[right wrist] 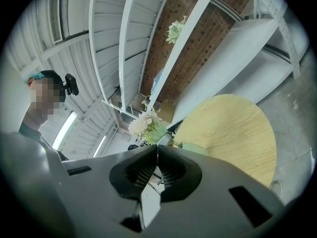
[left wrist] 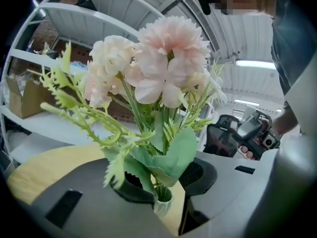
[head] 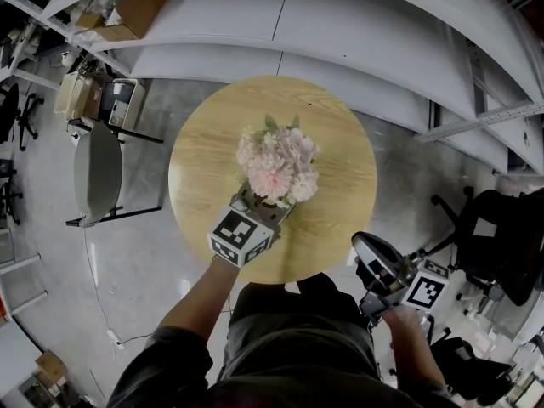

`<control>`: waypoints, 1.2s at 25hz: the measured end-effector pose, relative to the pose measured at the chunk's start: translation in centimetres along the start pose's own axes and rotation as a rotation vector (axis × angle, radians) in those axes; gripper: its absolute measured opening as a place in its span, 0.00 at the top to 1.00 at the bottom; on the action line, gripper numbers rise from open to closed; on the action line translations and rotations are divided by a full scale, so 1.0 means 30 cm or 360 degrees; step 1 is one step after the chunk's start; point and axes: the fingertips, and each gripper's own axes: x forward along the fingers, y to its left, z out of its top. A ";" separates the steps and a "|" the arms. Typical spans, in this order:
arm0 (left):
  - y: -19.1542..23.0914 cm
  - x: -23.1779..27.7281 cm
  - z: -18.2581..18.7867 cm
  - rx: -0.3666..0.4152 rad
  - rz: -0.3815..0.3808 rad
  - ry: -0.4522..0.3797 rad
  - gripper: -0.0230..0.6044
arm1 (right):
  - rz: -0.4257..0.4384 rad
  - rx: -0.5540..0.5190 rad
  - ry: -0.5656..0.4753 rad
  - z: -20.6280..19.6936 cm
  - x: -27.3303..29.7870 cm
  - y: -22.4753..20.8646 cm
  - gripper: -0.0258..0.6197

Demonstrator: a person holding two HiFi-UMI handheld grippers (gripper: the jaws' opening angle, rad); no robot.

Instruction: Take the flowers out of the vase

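The left forearm [head: 197, 304] reaches forward over the near edge of the round wooden counter [head: 340, 134]. Its left hand-held gripper [left wrist: 163, 182] points nearly level, the jaws clamped from both sides on the leafy stems of the pink flowers [head: 279, 167], just above the mouth of the small pale vase [left wrist: 163, 206] in which the stems stand. The right hand [head: 406, 320] is held low beside the person's body, off the counter's near right edge, and its right hand-held gripper [right wrist: 157, 155] has its jaws together with nothing between them.
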 end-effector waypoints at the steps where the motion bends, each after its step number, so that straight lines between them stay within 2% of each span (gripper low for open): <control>1: -0.010 -0.004 0.012 -0.0002 -0.0004 -0.0009 0.77 | 0.0005 -0.0004 -0.0008 0.002 -0.008 0.006 0.93; 11: -0.024 -0.044 0.207 0.0037 -0.0026 -0.0067 0.80 | 0.0116 -0.0078 -0.0069 0.072 0.020 0.111 0.93; 21: -0.124 -0.105 0.487 0.0173 -0.0033 -0.0181 0.82 | 0.0247 -0.0191 -0.0176 0.176 -0.022 0.249 0.93; 30: -0.200 -0.171 0.635 0.0255 -0.0022 -0.0189 0.83 | 0.0336 -0.0248 -0.0235 0.221 -0.048 0.331 0.93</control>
